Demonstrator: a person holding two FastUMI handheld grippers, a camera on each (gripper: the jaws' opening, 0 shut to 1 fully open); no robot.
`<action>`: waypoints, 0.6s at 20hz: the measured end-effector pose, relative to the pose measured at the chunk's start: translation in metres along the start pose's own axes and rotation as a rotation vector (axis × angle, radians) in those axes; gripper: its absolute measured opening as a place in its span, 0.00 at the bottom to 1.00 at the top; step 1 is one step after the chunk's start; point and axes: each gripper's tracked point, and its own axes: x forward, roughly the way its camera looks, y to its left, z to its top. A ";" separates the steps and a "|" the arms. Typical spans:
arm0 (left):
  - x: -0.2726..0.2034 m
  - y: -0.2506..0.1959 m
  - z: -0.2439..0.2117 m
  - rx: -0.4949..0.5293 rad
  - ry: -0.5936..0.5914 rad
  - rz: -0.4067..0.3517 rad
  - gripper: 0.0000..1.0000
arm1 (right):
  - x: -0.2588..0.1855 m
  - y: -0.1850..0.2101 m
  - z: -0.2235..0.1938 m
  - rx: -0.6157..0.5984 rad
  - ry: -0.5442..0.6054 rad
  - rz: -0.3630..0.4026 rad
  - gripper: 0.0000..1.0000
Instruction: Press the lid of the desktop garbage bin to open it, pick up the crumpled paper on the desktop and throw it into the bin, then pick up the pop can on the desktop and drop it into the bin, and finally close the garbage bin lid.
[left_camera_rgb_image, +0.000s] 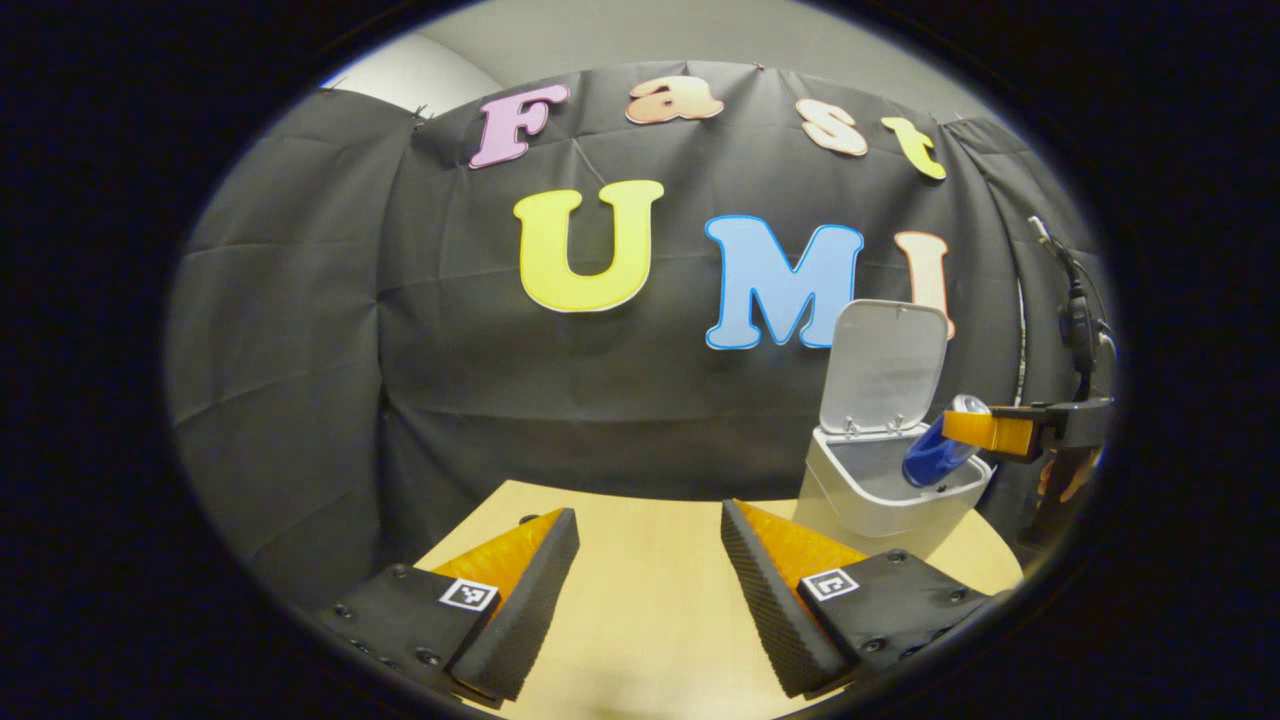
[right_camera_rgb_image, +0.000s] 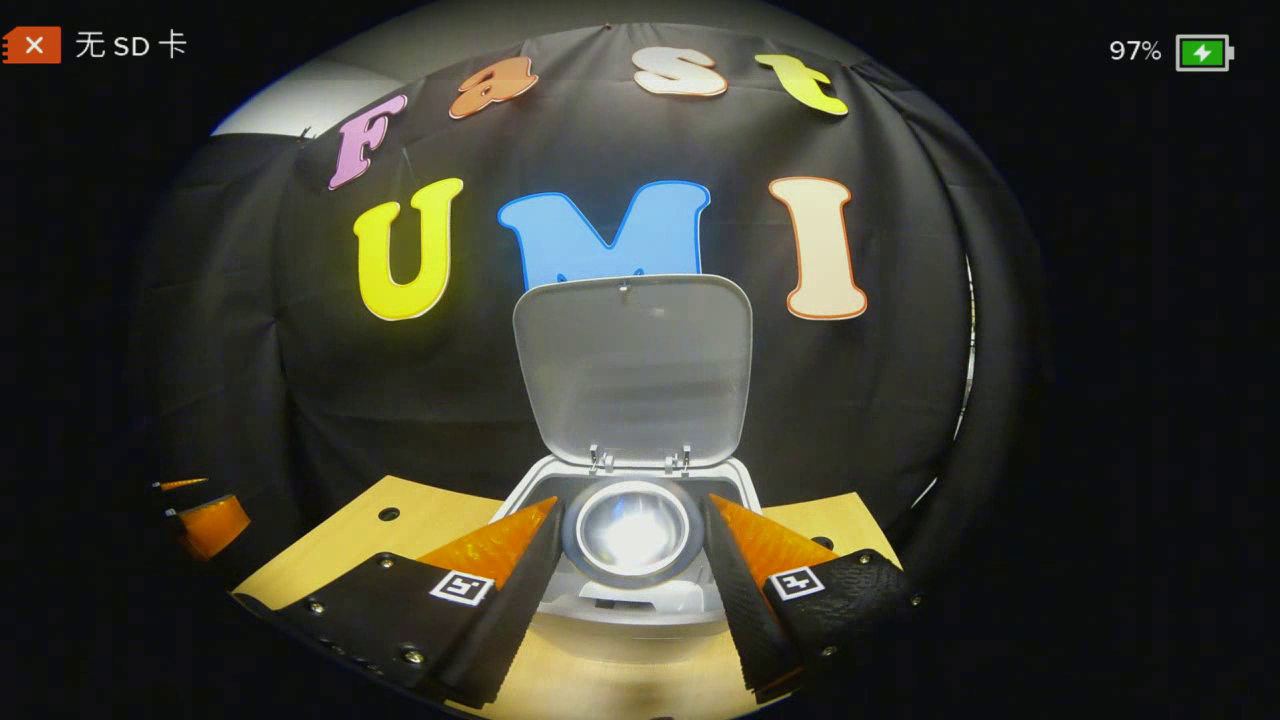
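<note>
The bin (left_camera_rgb_image: 890, 490) stood on the tabletop (left_camera_rgb_image: 650, 590) towards its far right side, close to the black cloth wall, with its lid (left_camera_rgb_image: 885, 365) swung up and standing upright at the back. In the left gripper view the left gripper (left_camera_rgb_image: 650, 530) hung low over the bare wood, its fingers spread wide apart with nothing between them. Off to the right in that same view, the right gripper (left_camera_rgb_image: 985, 430) reached in from the side and held the can (left_camera_rgb_image: 940, 450) tilted over the bin's open mouth, the can's lower end dipping just inside the rim.

In the right gripper view the right gripper (right_camera_rgb_image: 632, 525) was clamped on the can (right_camera_rgb_image: 630, 530), one finger pressing each side, the can's shiny round end facing the camera. Right behind it sat the bin (right_camera_rgb_image: 640, 600) with its lid (right_camera_rgb_image: 632, 370) raised, hinges showing at the base. The tabletop (right_camera_rgb_image: 400, 530) spread to either side, and the other gripper (right_camera_rgb_image: 205, 520) peeked in at the far left edge
</note>
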 end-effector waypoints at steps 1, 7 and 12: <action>0.000 -0.001 -0.001 -0.001 0.002 -0.003 1.00 | 0.000 -0.002 0.000 0.002 -0.001 -0.003 0.85; -0.001 -0.004 -0.001 0.001 0.006 -0.011 1.00 | -0.008 -0.001 0.003 0.013 -0.015 -0.003 0.86; -0.001 -0.004 -0.002 0.000 0.006 -0.014 1.00 | -0.010 0.002 0.011 0.008 -0.031 0.003 0.86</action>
